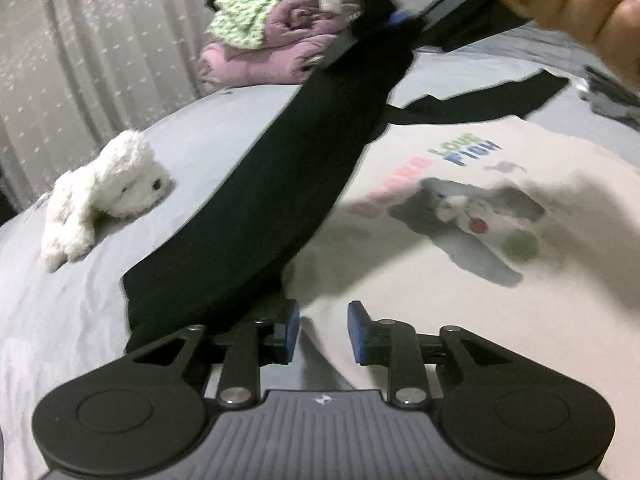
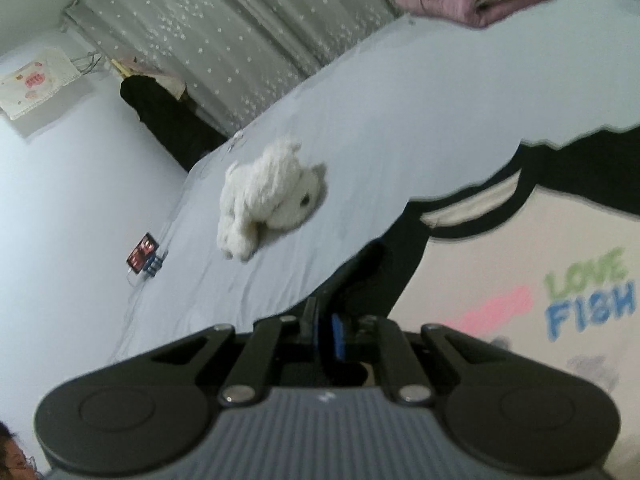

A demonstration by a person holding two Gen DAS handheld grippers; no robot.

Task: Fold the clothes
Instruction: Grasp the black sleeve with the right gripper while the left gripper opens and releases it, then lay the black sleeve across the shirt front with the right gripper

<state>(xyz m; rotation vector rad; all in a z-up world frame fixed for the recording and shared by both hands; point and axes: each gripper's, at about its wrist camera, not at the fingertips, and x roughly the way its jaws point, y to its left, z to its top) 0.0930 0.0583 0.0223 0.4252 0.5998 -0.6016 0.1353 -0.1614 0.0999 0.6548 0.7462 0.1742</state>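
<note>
A cream T-shirt (image 1: pixel 460 280) with black sleeves and a cat print lies flat on the grey bed sheet (image 1: pixel 208 128). The right gripper (image 2: pixel 325 330) has its jaws closed on the end of 1 black sleeve (image 1: pixel 280 184) and holds it up, so the sleeve hangs stretched in the air. The left gripper (image 1: pixel 323 330) has its jaws partly open with nothing between them, just above the cream body. The step seems to be folding this sleeve inward. Next, the sleeve should be laid across the print, flat and without twist. A white plush toy (image 1: pixel 100 196) lies nearby.
</note>
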